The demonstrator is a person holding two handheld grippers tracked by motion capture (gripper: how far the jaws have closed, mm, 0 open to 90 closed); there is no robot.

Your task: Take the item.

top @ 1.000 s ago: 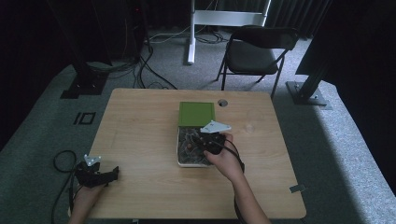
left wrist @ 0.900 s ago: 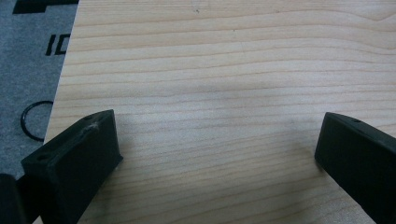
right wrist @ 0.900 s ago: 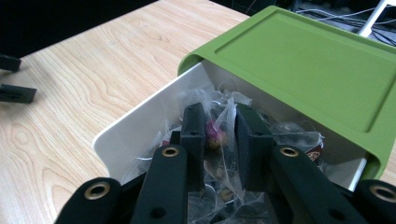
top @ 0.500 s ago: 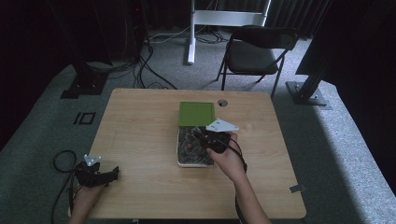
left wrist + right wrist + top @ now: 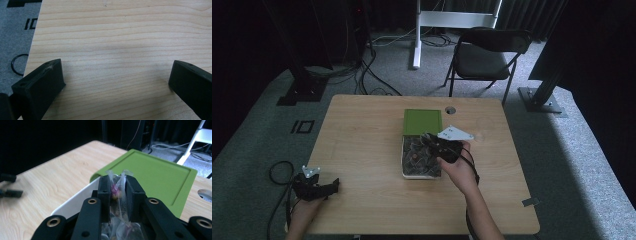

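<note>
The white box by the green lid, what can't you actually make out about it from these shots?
- White box contents: high view too small and dim, partly under the right gripper; count unknowable.
- Right gripper view: jaws cover most of the clear packet; its lower end is cut off by the bottom edge.
- Green lid: whether attached to the box is hidden by the gripper.

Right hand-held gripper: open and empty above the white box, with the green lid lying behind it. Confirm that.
Not open and empty. The right gripper view shows the right hand-held gripper shut on a clear sachet above the white box; the green lid does lie behind.
</note>
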